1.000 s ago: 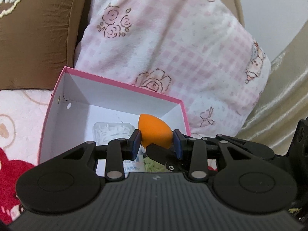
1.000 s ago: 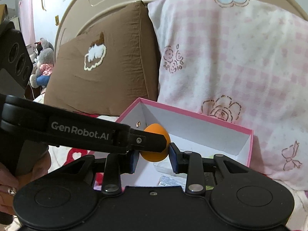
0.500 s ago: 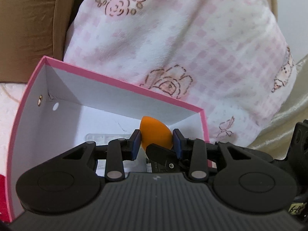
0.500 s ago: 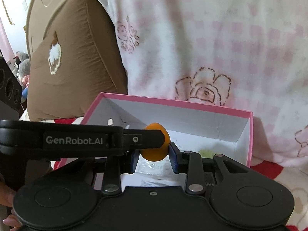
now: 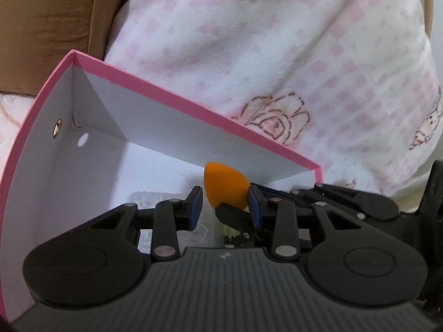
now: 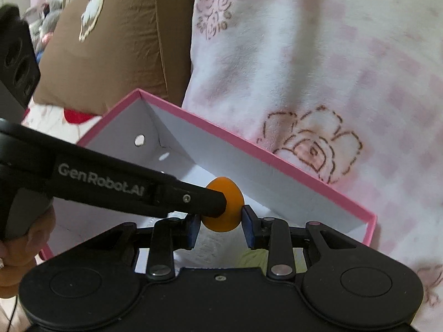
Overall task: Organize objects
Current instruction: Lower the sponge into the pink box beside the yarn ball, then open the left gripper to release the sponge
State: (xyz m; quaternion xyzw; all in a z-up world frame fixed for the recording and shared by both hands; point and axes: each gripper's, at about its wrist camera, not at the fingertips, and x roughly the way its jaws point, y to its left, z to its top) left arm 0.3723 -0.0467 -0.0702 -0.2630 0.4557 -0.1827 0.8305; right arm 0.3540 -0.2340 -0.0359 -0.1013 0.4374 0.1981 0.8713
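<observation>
So we're mid-way here: both claws pinch the same orange sponge egg [image 5: 224, 184], left claw [image 5: 224, 207] and right claw [image 6: 220, 225] each narrowed onto it, hanging just over the pink box [image 6: 277, 160] on the bed. A few bits already lie inside; the egg isn't dropped in yet.

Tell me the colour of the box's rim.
Pink, white inside. The box shows best in the left wrist view.
</observation>
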